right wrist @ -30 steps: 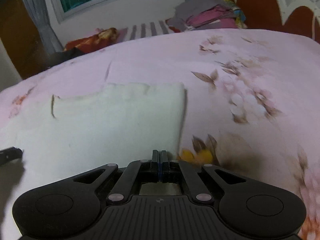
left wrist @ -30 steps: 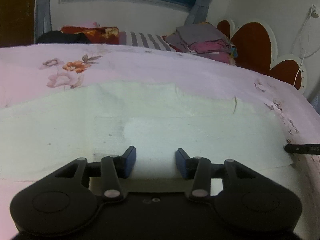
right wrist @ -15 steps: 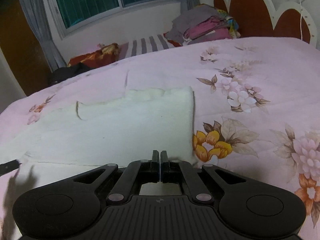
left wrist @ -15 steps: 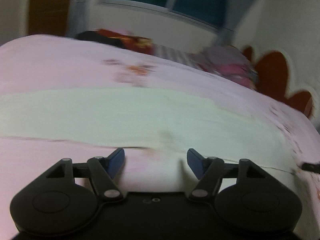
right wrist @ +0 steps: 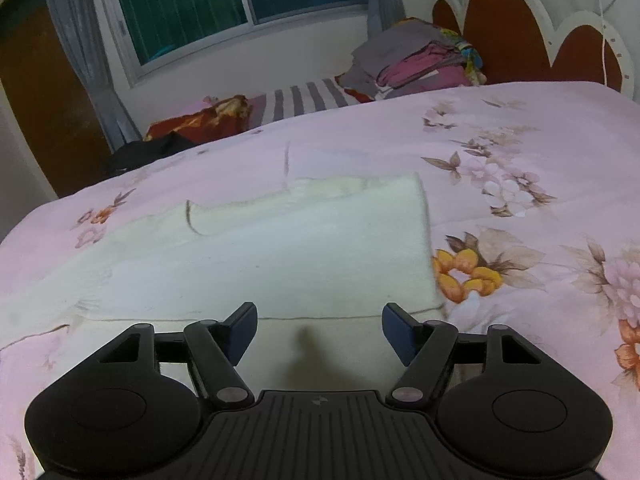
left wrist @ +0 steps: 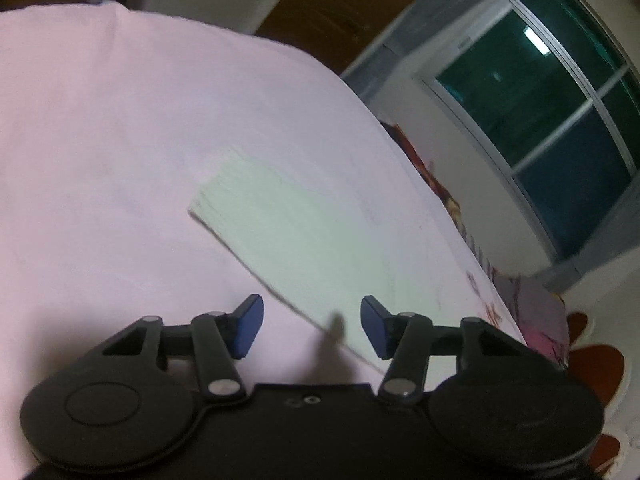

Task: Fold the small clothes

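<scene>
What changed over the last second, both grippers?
The right gripper let go: its jaws were shut at the near edge of the white garment and now stand open, holding nothing. The left gripper, jaws open throughout, swung and rolled toward the garment's left end. The garment stayed folded flat on the pink floral bedspread.

We see a bed covered by a pink floral sheet (right wrist: 500, 152). A cream cloth (right wrist: 280, 248) lies flat on it; beyond the cloth, near the headboard (right wrist: 520, 28), sits a pile of folded clothes (right wrist: 416, 64).
</scene>
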### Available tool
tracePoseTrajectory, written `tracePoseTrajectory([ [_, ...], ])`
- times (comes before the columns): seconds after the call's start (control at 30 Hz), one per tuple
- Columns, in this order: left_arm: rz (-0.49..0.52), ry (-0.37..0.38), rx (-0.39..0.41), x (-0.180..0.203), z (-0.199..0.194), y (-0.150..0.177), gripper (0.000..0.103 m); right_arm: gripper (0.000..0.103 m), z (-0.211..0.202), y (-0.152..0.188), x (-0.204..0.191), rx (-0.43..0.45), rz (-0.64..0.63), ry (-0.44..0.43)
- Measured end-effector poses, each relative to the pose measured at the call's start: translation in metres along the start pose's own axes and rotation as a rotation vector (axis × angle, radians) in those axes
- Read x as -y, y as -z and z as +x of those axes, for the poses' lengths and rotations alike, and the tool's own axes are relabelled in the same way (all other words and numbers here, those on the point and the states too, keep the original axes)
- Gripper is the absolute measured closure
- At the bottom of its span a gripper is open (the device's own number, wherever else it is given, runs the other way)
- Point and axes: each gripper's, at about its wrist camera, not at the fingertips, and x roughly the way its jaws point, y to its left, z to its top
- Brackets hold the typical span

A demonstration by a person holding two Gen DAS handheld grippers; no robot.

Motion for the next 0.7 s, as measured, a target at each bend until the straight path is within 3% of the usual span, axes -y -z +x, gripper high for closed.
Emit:
tracePoseTrajectory([
  [0.13, -0.096, 0.012, 0.038, -0.009, 0.011, -0.009, 0.057, 0.034, 0.001, -0.004, -0.005, 0.008, 0.033, 0.02],
  [0.2, -0.143, 0.009, 0.054, -0.014, 0.018, -0.015, 0.065, 0.047, 0.001, -0.007, -0.004, 0.009, 0.048, 0.044],
  [0.23, -0.136, 0.0, 0.059, -0.011, 0.024, -0.016, 0.069, 0.049, 0.0, -0.008, -0.004, 0.004, 0.053, 0.051],
  [0.3, -0.078, -0.013, 0.054, -0.002, 0.035, -0.024, 0.082, 0.051, 0.0, -0.009, -0.002, 0.001, 0.062, 0.066],
  [0.33, -0.039, -0.011, 0.033, 0.003, 0.04, -0.03, 0.099, 0.052, -0.001, -0.009, -0.001, 0.0, 0.059, 0.075],
  [0.43, 0.002, 0.02, 0.063, 0.015, 0.043, -0.042, 0.1, 0.052, -0.002, -0.008, 0.003, -0.006, 0.067, 0.086],
  [0.5, 0.021, -0.022, 0.072, 0.02, 0.046, -0.047, 0.1, 0.052, -0.003, -0.007, 0.005, -0.003, 0.076, 0.087],
  [0.57, 0.007, -0.088, 0.025, 0.016, 0.057, -0.046, 0.1, 0.052, -0.003, -0.007, 0.008, -0.009, 0.081, 0.085],
  [0.7, 0.025, -0.063, 0.043, 0.032, 0.06, -0.044, 0.1, 0.052, -0.004, -0.006, 0.013, -0.007, 0.098, 0.079],
])
